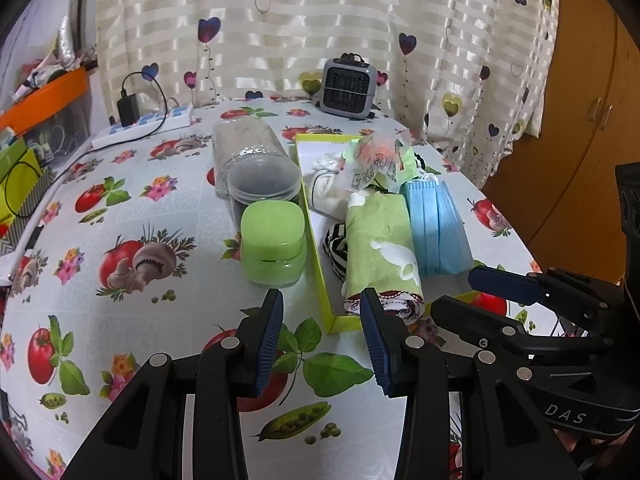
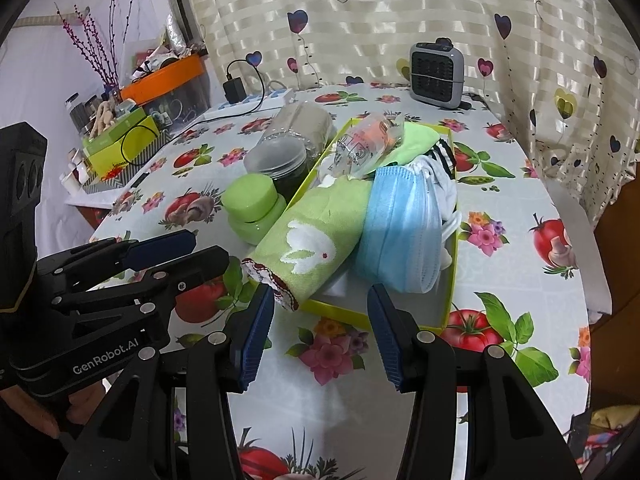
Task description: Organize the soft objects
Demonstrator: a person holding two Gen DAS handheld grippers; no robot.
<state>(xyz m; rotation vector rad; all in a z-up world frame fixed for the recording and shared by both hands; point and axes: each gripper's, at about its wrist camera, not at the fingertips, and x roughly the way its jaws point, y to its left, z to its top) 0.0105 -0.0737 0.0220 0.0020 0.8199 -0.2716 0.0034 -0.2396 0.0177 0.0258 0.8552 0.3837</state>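
A yellow-green box [image 1: 344,323] [image 2: 340,313] lies on the table, filled with soft things. A rolled green towel with a white rabbit [image 1: 380,252] [image 2: 312,240] rests in it, its end sticking out over the box's near rim. Beside the towel leans a stack of blue face masks [image 1: 436,228] [image 2: 400,232]. A striped sock [image 1: 335,246], white cloth [image 1: 326,188] and a crinkly plastic packet [image 1: 378,160] [image 2: 362,146] lie behind. My left gripper [image 1: 324,336] [image 2: 208,246] is open and empty just before the box. My right gripper [image 2: 322,332] [image 1: 454,292] is open and empty too, near the towel's end.
A green lidded jar [image 1: 274,248] [image 2: 252,208] and a clear plastic jar [image 1: 250,160] stand left of the box. A grey mini heater [image 1: 348,86] sits at the back by the curtain, with a power strip [image 1: 148,124] and storage boxes on the left.
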